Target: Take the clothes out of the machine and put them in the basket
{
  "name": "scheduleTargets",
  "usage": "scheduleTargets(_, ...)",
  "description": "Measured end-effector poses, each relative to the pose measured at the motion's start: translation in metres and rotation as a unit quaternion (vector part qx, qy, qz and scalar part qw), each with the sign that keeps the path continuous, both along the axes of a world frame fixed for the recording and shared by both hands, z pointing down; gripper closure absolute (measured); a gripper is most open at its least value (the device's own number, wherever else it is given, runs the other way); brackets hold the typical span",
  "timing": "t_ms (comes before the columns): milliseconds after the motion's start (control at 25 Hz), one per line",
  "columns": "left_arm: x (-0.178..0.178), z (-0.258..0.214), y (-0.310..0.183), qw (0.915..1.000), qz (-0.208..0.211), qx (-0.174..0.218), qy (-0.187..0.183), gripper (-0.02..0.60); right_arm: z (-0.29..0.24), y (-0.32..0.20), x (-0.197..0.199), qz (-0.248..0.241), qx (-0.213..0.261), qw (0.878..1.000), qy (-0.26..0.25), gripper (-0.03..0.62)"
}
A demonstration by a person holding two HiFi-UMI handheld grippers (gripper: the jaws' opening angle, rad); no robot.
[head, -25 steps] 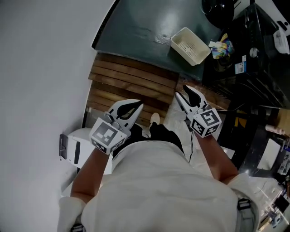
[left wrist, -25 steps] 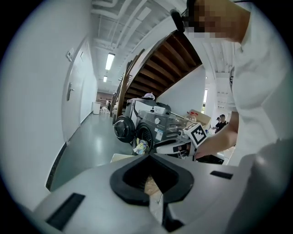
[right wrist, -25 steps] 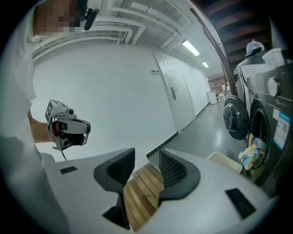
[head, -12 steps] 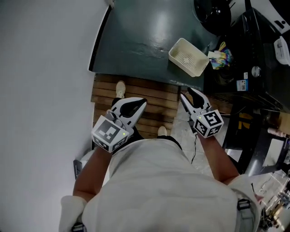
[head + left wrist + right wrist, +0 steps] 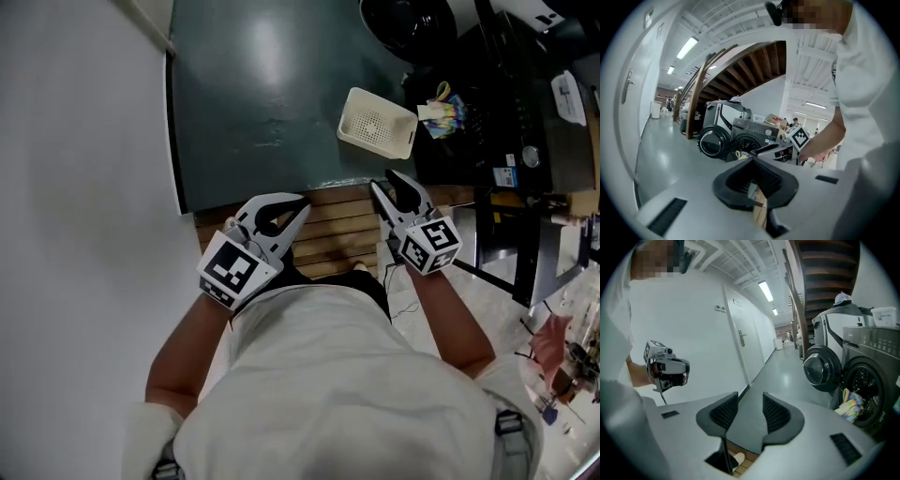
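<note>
Colourful clothes [image 5: 441,111] beside basket [image 5: 377,123], well ahead of parted, empty right gripper [image 5: 389,184]; left gripper [image 5: 298,206] closed.

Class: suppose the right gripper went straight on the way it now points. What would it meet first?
Probably the bare floor: only that shows between the right gripper's open jaws. The white basket lies close to that line in the head view, so depth leaves some doubt.

Machine door [image 5: 412,23] cut by top edge; drum [image 5: 863,380] contents indiscernible.
</note>
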State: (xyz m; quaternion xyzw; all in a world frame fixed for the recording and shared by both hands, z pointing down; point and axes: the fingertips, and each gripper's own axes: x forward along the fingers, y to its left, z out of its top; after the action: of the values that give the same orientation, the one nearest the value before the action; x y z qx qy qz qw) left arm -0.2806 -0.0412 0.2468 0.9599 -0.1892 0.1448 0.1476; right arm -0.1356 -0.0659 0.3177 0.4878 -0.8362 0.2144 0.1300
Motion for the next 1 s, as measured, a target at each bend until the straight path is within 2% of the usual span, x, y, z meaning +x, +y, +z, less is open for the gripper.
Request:
scheduleTargets(160,-0.017,-0.017,-0.038,0.9973,0.072,-0.01,-0.007,0.583,-0.028,-0.028,-0.009,0.06,-0.003,0.998,0.004,0.444)
scheduleTargets(360,0.005,-0.032,-0.069,0.9919,0.125,-0.023,-0.007,0.583,-0.044,-0.039,0.021,0.144,-0.006,0.99,0.002,0.444)
scheduleTargets(560,0.062,-0.031,-0.086,0.9821,0.185,-0.033,-0.008,0.583,-0.027,-0.059,0.08,0.214,-0.015,0.977,-0.003,0.442)
scheduleTargets(680,0.1,-0.015,-0.102,0.9745,0.22,-0.042,-0.015,0.583,-0.004,-0.08,0.123,0.258,-0.019,0.966,-0.012,0.416)
scheduleTargets(880,0.173,0.018,-0.137,0.9616,0.268,-0.053,-0.021,0.583,0.056,-0.123,0.202,0.315,-0.041,0.948,-0.016,0.378)
scheduleTargets(1000,0.22,0.048,-0.151,0.9522,0.3,-0.053,-0.021,0.583,0.101,-0.147,0.254,0.355,-0.059,0.933,-0.023,0.367)
